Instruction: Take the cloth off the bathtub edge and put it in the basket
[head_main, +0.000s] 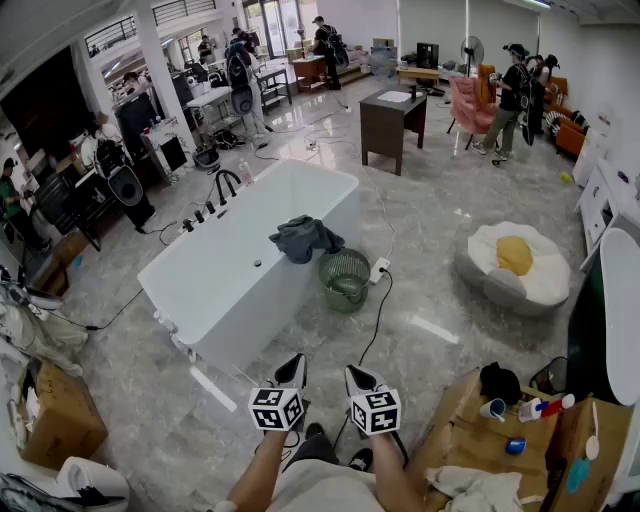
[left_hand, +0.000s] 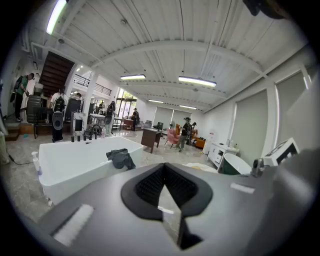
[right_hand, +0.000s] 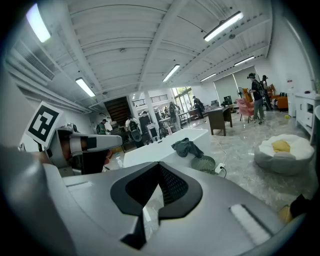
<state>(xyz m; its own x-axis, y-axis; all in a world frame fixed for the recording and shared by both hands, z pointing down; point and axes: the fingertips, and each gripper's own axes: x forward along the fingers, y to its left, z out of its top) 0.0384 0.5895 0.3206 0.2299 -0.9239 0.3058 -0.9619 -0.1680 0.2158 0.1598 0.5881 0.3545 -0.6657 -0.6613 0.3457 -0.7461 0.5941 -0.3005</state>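
Observation:
A dark grey-green cloth (head_main: 305, 238) is draped over the near right edge of the white bathtub (head_main: 200, 300). Right beside the tub, a green mesh basket (head_main: 345, 278) stands on the floor below the cloth. My left gripper (head_main: 293, 366) and right gripper (head_main: 357, 373) are held low and close together, well short of the tub, both shut and empty. The left gripper view shows its jaws (left_hand: 164, 168) closed, with the cloth (left_hand: 120, 158) far ahead. In the right gripper view the jaws (right_hand: 159, 165) are also closed, and cloth (right_hand: 186, 146) and basket (right_hand: 203, 163) lie ahead.
A black cable (head_main: 378, 318) runs over the marble floor from the basket toward me. A white beanbag (head_main: 512, 265) lies at right, cardboard boxes (head_main: 500, 430) with small items at bottom right, another box (head_main: 60, 410) at bottom left. A dark desk (head_main: 392, 120) and several people are farther back.

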